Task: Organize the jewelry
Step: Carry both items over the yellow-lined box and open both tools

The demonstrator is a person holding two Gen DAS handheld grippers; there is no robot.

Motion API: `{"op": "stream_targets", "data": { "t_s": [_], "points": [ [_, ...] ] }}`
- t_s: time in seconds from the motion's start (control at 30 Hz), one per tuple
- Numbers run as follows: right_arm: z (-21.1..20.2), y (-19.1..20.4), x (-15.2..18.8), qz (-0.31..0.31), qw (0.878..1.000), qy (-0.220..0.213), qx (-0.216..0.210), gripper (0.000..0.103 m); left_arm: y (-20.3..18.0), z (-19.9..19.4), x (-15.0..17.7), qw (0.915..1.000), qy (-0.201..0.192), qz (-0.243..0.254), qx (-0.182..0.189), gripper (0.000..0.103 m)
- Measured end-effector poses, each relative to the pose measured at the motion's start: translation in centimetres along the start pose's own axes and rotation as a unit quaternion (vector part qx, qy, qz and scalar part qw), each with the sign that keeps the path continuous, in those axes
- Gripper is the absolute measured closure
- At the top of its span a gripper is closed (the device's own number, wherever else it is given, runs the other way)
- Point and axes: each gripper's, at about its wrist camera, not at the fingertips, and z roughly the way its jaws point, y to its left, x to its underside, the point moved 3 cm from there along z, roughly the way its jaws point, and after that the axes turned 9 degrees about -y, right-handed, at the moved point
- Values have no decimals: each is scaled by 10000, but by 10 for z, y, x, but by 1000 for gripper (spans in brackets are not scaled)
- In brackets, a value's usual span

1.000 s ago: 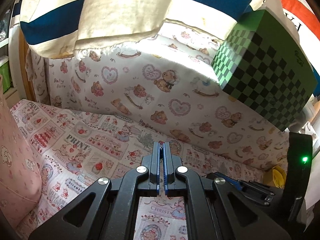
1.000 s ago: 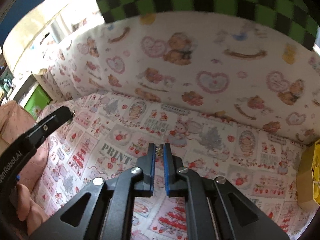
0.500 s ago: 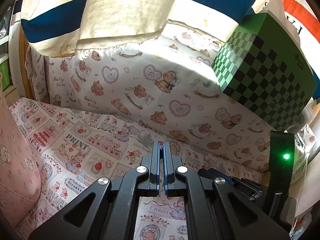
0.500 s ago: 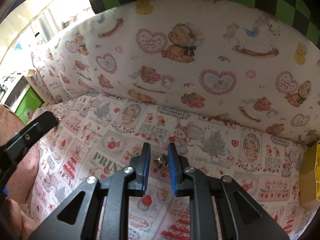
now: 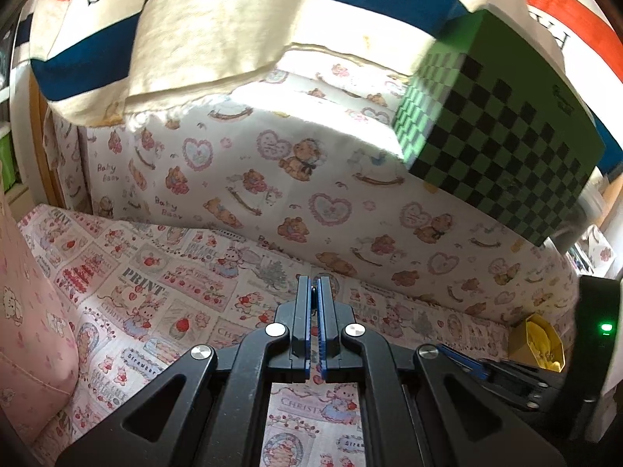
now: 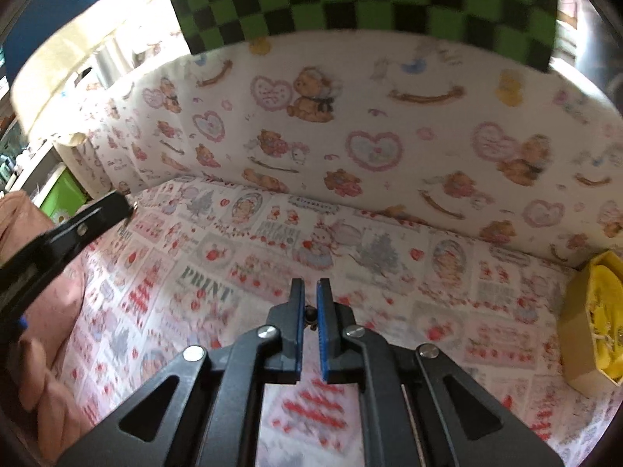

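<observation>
Left wrist view: left gripper (image 5: 315, 292) hovered above a printed strawberry-and-bunny cloth (image 5: 163, 303), fingers drawn almost together with only a thin slit between the blue pads (image 5: 308, 323). A tiny dark speck sat in the slit near the tips, too small to identify; cannot tell whether anything was held. Behind the cloth rose a teddy-bear-print backdrop (image 5: 311, 179). Above it hung a striped blue, white and red fabric (image 5: 233, 11), and at upper right a green-and-black checkered box (image 5: 502, 132). At far right, part of the right gripper's black body showed with a lit green LED (image 5: 606, 327), and just beside it a yellow-lined box (image 5: 539, 342). Pink fabric (image 5: 35, 334) filled the near left.

Right wrist view: right gripper (image 6: 311, 295) was narrowly parted, with a small dark jewelry piece (image 6: 311, 314) between the blue pads, low down near their base; looked pinched, though motion blur left contact uncertain. Same strawberry cloth below, bear backdrop beyond. Left gripper's black finger (image 6: 91, 220) reached in from the left with a small metallic glint at its tip. Yellow-lined box sat at far right on the cloth, pale jewelry (image 6: 601, 330) lying inside.
</observation>
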Motion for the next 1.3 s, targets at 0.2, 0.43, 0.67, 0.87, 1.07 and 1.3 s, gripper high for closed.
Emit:
{"op": "stream_targets", "data": {
  "t_s": [0.2, 0.43, 0.67, 0.87, 1.07, 1.3],
  "points": [
    [-47, -22, 13, -57, 9996, -246, -132, 98, -19, -6, 3, 9992, -44, 365, 131, 101],
    [-103, -70, 23, 158, 9986, -505, 34, 98, -45, -28, 1, 9971, -93, 487, 574, 101],
    [-173, -134, 6, 564, 9909, -1192, 257, 98, -127, -78, -18, 9872, -443, 946, 1208, 101],
    [-196, -190, 6, 1275, 9792, -1558, 250, 98, -219, -71, -11, 9751, -194, 1474, 1644, 101],
    [-179, -231, 14, 1776, 9707, -1576, 376, 98, -276, -49, 14, 9718, -8, 1827, 1488, 101],
    [-153, -272, 32, 2418, 9597, -1428, 94, 97, -301, -19, 47, 9638, 422, 2017, 1692, 101]
  ]
}}
